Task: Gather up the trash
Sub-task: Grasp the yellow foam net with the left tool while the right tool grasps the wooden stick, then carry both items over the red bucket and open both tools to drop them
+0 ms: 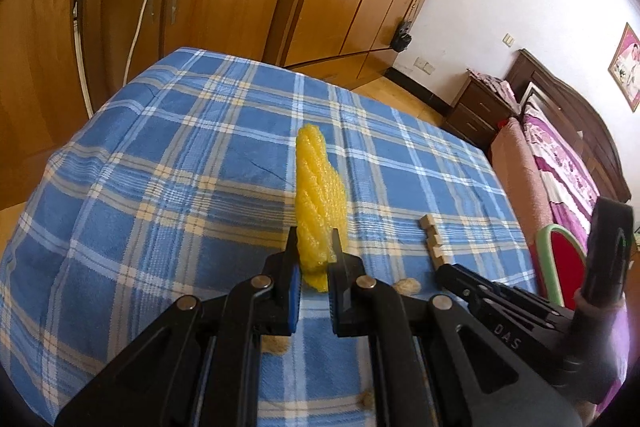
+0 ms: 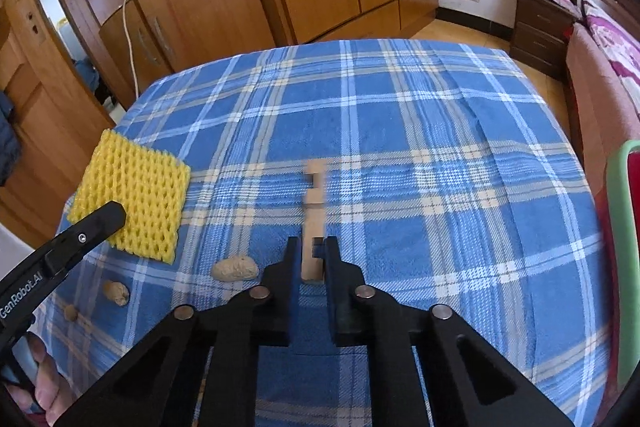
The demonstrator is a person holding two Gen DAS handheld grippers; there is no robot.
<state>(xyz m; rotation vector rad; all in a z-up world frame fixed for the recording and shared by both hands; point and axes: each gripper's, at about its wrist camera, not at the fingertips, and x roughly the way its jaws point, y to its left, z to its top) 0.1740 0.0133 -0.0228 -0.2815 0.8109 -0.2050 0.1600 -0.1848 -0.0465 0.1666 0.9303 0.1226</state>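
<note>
On the blue plaid tabletop (image 2: 400, 115) I count one yellow foam fruit net (image 2: 132, 201), three peanuts (image 2: 235, 268) and one notched wooden block (image 2: 313, 227). The left hand-held gripper (image 1: 315, 241), printed "GenRobot.AI" on its side, is clenched on the near end of the net, which stands on edge with its long axis running away from that camera. Right of the peanuts, the right hand-held gripper (image 2: 312, 247), marked "DAS", grasps the near end of the block, whose long axis points straight away towards the tabletop's far edge.
</note>
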